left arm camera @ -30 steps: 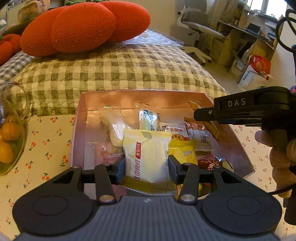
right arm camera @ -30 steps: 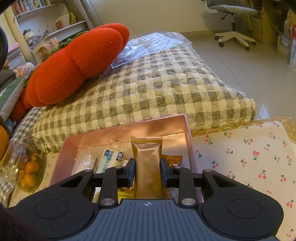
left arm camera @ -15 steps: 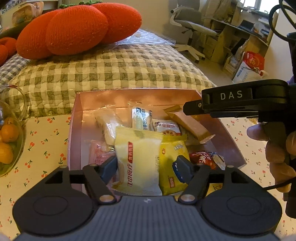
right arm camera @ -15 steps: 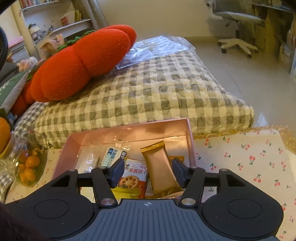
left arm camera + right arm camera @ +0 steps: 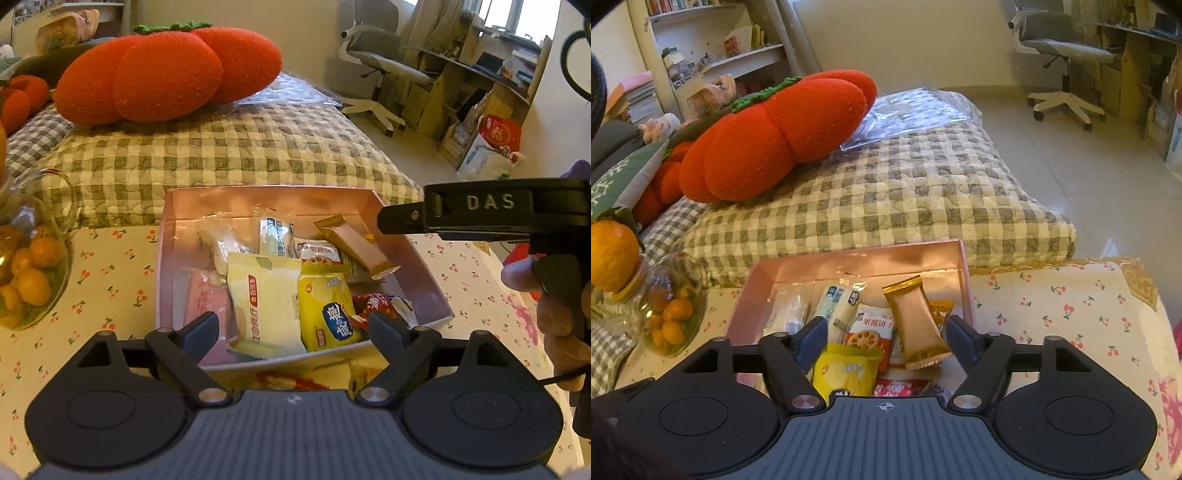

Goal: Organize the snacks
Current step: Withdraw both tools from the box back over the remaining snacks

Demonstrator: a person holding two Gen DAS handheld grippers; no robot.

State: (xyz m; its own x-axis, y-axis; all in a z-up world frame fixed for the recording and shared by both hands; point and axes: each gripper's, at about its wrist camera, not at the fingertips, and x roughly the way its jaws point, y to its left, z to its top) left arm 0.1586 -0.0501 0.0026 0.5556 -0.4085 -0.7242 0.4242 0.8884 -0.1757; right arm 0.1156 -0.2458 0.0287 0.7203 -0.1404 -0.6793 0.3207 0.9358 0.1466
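red wrapper (image 5: 900, 388) half behind claw body

Raised letters "DAS" are showing on the black right gripper (image 5: 382, 223), at the right. "ARO" is showing, cut off, on the yellow packet (image 5: 327, 312) near in the box; other packet print is staying unreadable.

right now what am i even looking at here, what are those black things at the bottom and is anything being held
Those black things are hand-held grabbing tools; no robot arm here. A person holds one in each hand, and each carries a camera looking along its two fingers. One picture is from the left tool, the other from the right tool. In the left view, the right tool and the hand holding it show at the side.

Both hang over a pink box of wrapped snacks on a cherry-print cloth. A pale yellow packet and a gold packet lie in the box. Both tools' jaws are opening; nothing is held.
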